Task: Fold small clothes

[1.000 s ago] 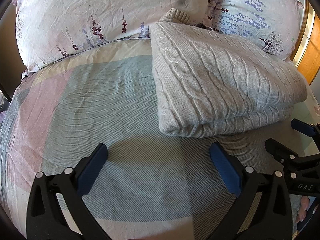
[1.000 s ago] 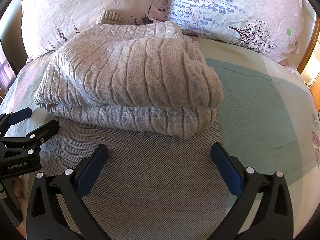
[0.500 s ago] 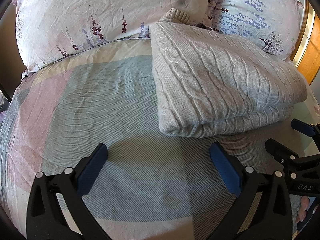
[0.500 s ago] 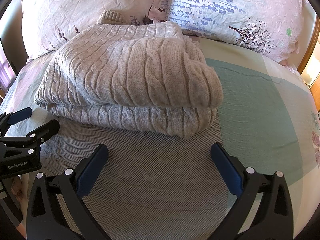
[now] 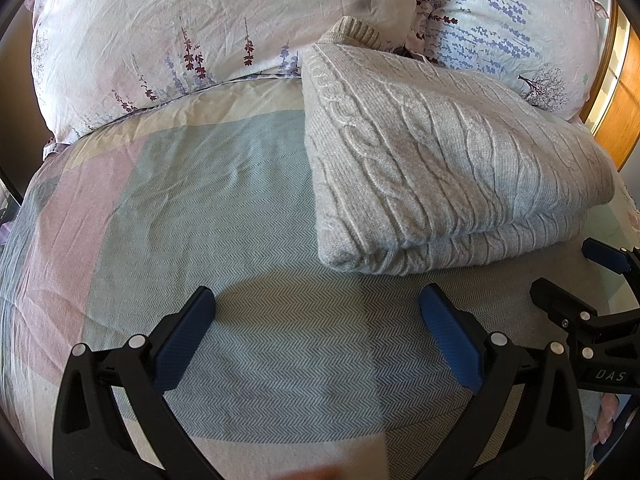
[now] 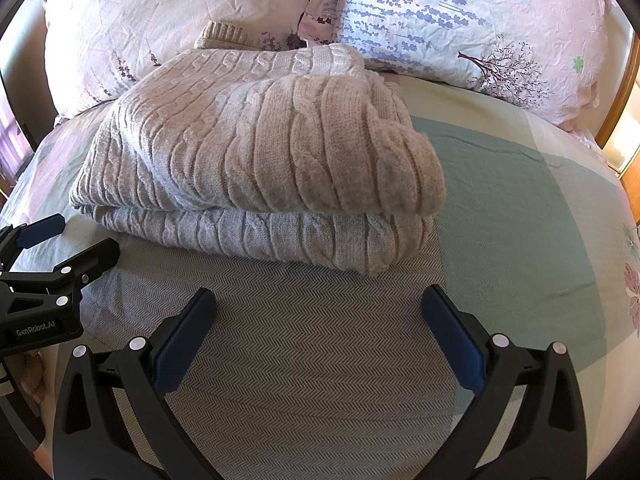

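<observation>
A beige cable-knit sweater lies folded in a thick rectangle on the bed, its ribbed hem poking out at the back by the pillows; it also shows in the right wrist view. My left gripper is open and empty, just in front of the sweater's near left corner. My right gripper is open and empty, just in front of the sweater's near right edge. Each gripper shows at the edge of the other's view: the right one, the left one.
The bed cover has green, pink and cream blocks with a herringbone weave. Two floral pillows lean at the head of the bed behind the sweater. A wooden bed frame runs along the right.
</observation>
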